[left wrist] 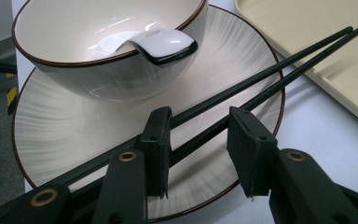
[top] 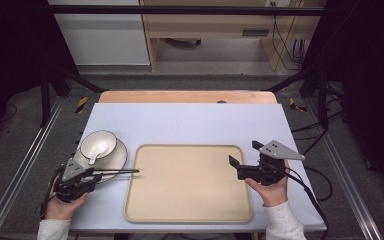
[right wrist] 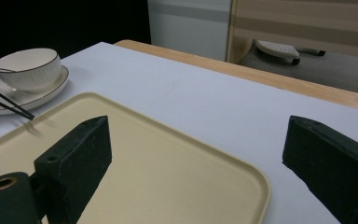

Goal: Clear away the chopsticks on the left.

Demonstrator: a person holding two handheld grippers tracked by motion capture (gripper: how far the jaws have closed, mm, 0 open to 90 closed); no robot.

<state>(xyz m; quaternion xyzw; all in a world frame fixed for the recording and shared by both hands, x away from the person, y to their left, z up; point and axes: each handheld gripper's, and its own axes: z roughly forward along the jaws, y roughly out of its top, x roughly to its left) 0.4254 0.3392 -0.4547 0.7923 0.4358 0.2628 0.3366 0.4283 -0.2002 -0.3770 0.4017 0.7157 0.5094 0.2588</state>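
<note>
My left gripper (top: 97, 173) (left wrist: 200, 126) is shut on a pair of black chopsticks (top: 122, 171) (left wrist: 284, 65). They pass side by side between its jaws and reach over the plate's rim to the beige tray's (top: 187, 195) left edge. A white bowl (top: 102, 140) (left wrist: 74, 28) with a dark rim stands on a white plate (top: 117, 160) (left wrist: 65, 130), and a white spoon (top: 94, 152) (left wrist: 163, 44) rests in it. My right gripper (top: 243, 152) (right wrist: 196, 140) is open over the tray's (right wrist: 158, 177) right side, holding nothing.
The pale table top (top: 180, 122) ends in a wooden strip at the far side. Dark frame rails run along both sides of the table. In the right gripper view the bowl (right wrist: 28, 67) and the chopsticks (right wrist: 9, 106) sit at the far left.
</note>
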